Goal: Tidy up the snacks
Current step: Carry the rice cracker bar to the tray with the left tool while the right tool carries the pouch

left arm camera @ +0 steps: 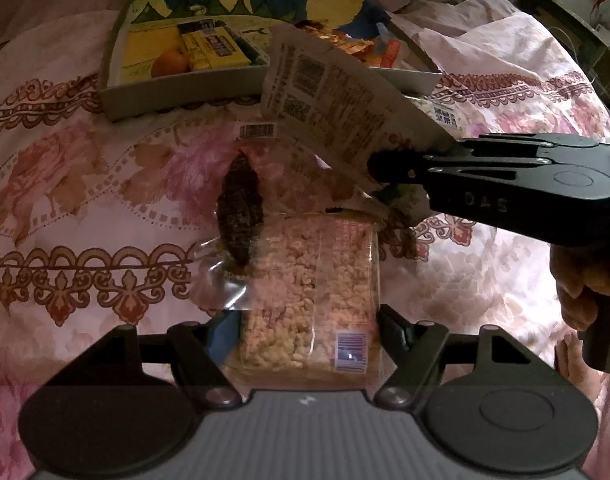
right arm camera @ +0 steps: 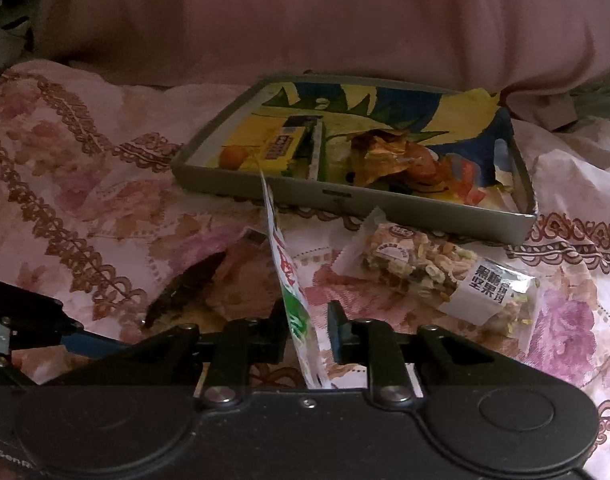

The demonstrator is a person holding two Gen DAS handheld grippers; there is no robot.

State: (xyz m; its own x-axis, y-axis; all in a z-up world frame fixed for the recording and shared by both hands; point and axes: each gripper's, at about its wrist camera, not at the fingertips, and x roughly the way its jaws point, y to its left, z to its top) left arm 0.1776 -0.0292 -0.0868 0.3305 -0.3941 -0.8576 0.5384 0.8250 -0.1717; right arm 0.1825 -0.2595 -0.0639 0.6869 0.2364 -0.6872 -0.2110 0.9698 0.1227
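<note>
Closest in, the left gripper [left arm camera: 305, 332] sits spread around a clear puffed-rice pack [left arm camera: 309, 292] lying on the floral bedsheet [left arm camera: 73, 184]; whether its pads actually touch the pack I cannot tell. If it closes off-centre, the slick film could squirt out or the crisp contents crush. Just beyond lies a dark snack in clear wrap [left arm camera: 241, 208], overlapping the pack's corner, so lifting one may drag the other. The right gripper [left arm camera: 389, 168] pinches a flat white sachet [left arm camera: 325, 100] by its edge; it droops and could slip or swing. A nut bar [right arm camera: 445, 276] waits near the tray [right arm camera: 345, 200], already crowded on its right side, so a careless drop may spill over the rim.
</note>
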